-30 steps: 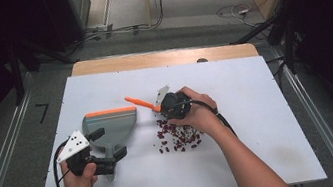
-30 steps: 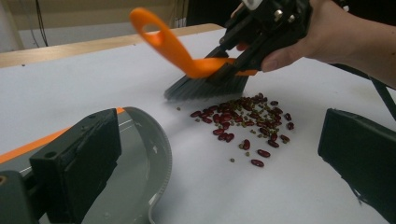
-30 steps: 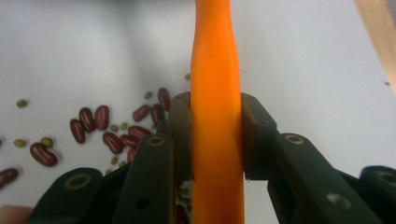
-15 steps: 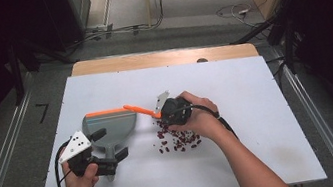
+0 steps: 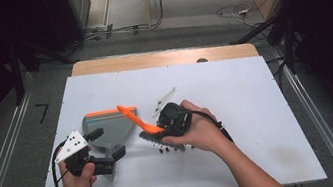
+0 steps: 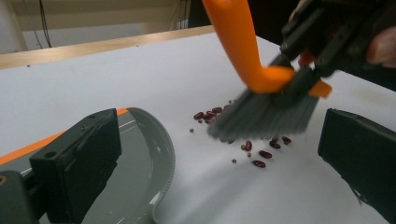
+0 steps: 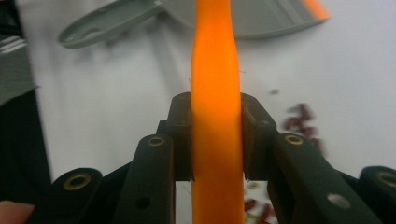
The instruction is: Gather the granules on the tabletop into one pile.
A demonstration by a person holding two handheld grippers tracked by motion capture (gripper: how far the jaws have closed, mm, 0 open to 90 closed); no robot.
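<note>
My right gripper (image 5: 156,128) (image 7: 217,140) is shut on the orange handle of a small brush (image 5: 132,115) (image 7: 216,70). Its grey bristles (image 6: 261,116) hang just over a scatter of dark red beans (image 5: 161,148) (image 6: 261,154) (image 7: 299,121) on the white table. A grey dustpan (image 5: 109,125) (image 6: 135,186) (image 7: 233,14) with an orange lip lies just left of the beans. My left gripper (image 5: 107,144) (image 6: 217,154) stands open at the dustpan's handle end. One jaw is over the pan and the other over bare table.
The white tabletop (image 5: 258,109) has a wooden strip (image 5: 164,58) along its far edge and room to the right. Metal rails run along the floor on both sides. Cables (image 5: 232,11) lie on the floor beyond the table.
My right gripper has carried the brush left toward the dustpan and lifted it a little; the bristles now sit over the beans. The left gripper has stayed put.
</note>
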